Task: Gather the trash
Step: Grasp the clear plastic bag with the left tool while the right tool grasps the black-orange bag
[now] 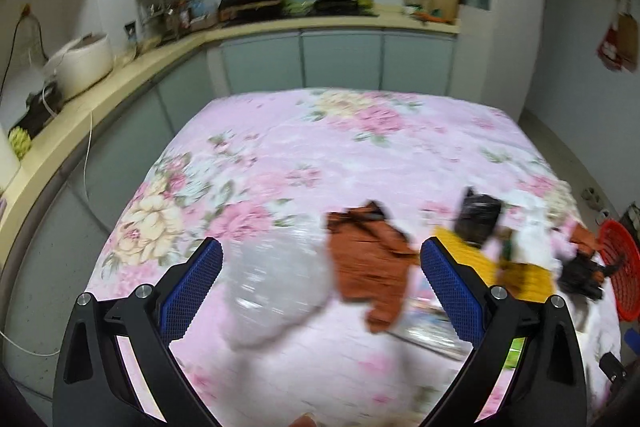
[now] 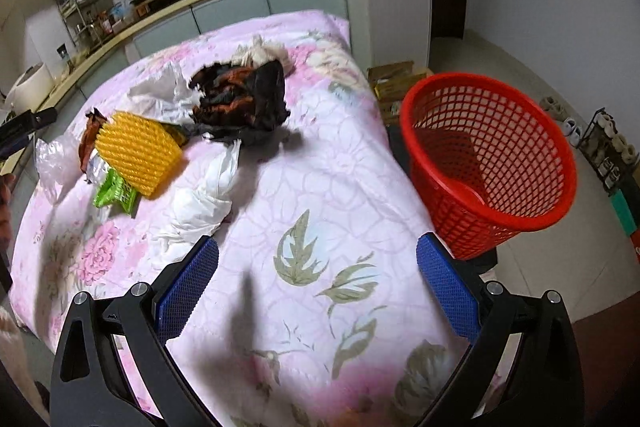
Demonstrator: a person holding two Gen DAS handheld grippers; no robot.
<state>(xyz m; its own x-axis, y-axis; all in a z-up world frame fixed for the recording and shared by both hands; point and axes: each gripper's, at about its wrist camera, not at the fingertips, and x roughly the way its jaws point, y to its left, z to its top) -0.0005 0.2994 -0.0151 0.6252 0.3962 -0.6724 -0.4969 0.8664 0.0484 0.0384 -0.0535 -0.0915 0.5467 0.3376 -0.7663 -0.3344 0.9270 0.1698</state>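
Note:
Trash lies on a table with a pink floral cloth (image 1: 304, 155). In the left wrist view, a clear crumpled plastic bag (image 1: 276, 291) and an orange-brown wrapper (image 1: 368, 267) lie between the open jaws of my left gripper (image 1: 320, 287). A yellow ribbed piece (image 2: 138, 153), a green wrapper (image 2: 114, 193), a dark crumpled wrapper (image 2: 244, 103) and white plastic (image 2: 208, 195) show in the right wrist view. My right gripper (image 2: 318, 287) is open and empty over the cloth. A red mesh basket (image 2: 486, 155) stands off the table's right edge.
A kitchen counter (image 1: 120, 75) with a rice cooker (image 1: 80, 65), a rack and pans runs along the left and back. Boxes (image 2: 394, 83) lie on the floor behind the basket. A shoe rack (image 2: 612, 151) stands at the right wall.

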